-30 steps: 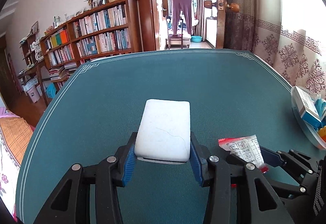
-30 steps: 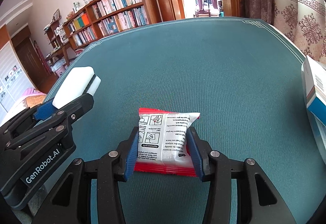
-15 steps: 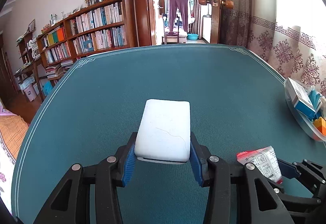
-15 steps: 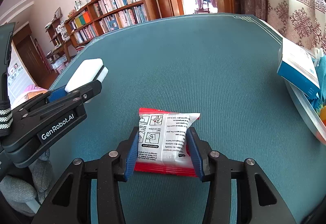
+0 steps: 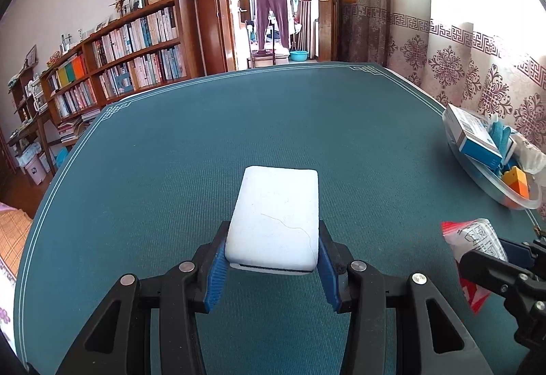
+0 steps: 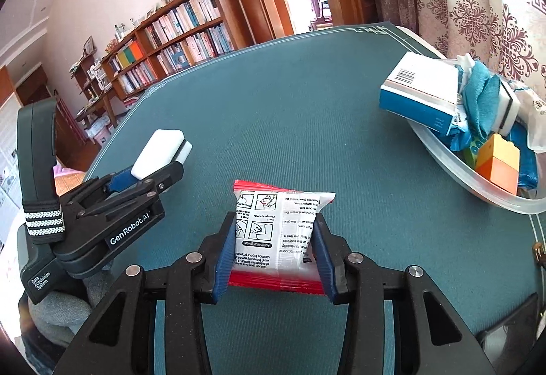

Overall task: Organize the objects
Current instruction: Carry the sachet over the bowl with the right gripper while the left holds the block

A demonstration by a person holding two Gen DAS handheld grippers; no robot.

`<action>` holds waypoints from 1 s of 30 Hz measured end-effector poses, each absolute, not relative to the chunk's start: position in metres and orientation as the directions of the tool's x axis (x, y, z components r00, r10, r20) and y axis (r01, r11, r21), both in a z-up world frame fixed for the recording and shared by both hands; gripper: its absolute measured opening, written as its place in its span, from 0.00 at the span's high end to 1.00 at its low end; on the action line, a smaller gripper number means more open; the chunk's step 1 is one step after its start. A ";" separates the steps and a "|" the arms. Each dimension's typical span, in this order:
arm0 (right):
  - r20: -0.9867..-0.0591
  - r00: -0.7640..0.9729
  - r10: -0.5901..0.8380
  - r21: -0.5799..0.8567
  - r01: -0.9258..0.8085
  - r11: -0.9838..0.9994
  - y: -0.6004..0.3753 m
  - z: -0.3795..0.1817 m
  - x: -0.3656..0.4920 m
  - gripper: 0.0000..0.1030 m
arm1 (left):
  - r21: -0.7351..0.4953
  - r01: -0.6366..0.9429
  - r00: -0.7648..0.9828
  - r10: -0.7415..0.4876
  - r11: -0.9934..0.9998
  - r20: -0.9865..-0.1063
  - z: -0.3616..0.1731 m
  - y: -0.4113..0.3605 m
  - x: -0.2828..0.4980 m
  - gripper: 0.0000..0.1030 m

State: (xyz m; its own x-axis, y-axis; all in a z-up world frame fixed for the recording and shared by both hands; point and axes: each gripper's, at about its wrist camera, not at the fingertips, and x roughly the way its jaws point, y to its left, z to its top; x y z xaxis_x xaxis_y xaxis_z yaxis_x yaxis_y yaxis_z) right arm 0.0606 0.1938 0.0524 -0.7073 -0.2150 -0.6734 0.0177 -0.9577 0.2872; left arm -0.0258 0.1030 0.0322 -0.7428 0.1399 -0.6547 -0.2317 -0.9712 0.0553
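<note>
My left gripper (image 5: 272, 250) is shut on a white sponge block (image 5: 274, 216), held above the green table; the same sponge (image 6: 158, 153) shows at the left of the right wrist view, in the left gripper (image 6: 160, 167). My right gripper (image 6: 274, 247) pinches a red-and-white printed packet (image 6: 278, 231) between its blue pads, and its jaws are closing tighter on it. That packet (image 5: 472, 240) appears at the lower right of the left wrist view. A clear plastic tray (image 6: 454, 167) at the right holds a blue-and-white box (image 6: 421, 90), a teal cloth (image 6: 479, 102) and an orange block (image 6: 498, 163).
The green table (image 5: 273, 122) has a white border line and ends at a patterned curtain (image 5: 477, 74) on the right. A wooden bookshelf (image 5: 123, 68) and an open doorway (image 5: 276, 20) stand beyond the far edge. The tray (image 5: 491, 185) sits near the table's right rim.
Both grippers have moved right towards the tray, each keeping its object. The tray now shows more fully in both views, and the right gripper has drawn farther from the left one.
</note>
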 end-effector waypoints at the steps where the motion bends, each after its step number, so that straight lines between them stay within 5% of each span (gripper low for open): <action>1: -0.668 -0.714 -0.211 0.289 0.013 -0.957 0.197 0.055 0.063 0.58 | 0.056 -0.235 -0.742 0.142 -0.970 -0.655 0.032 0.104 -0.025 0.53; 21: -0.559 -0.826 0.071 0.242 -0.244 -0.939 0.315 0.121 0.094 0.58 | 0.061 -0.271 -0.722 0.161 -0.961 -0.672 0.025 0.111 -0.022 0.53; 30: -0.616 -0.788 0.015 0.348 -0.289 -0.892 0.358 0.100 0.069 0.58 | 0.068 -0.282 -0.718 0.163 -0.957 -0.677 0.023 0.113 -0.021 0.53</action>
State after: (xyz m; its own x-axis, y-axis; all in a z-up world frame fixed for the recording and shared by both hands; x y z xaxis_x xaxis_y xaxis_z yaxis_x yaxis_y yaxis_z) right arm 0.0691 0.3576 0.1004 -0.7878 0.0153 -0.6158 -0.2895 -0.8916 0.3482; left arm -0.0208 0.1134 0.0228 -0.7176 0.1634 -0.6770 -0.2821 -0.9570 0.0681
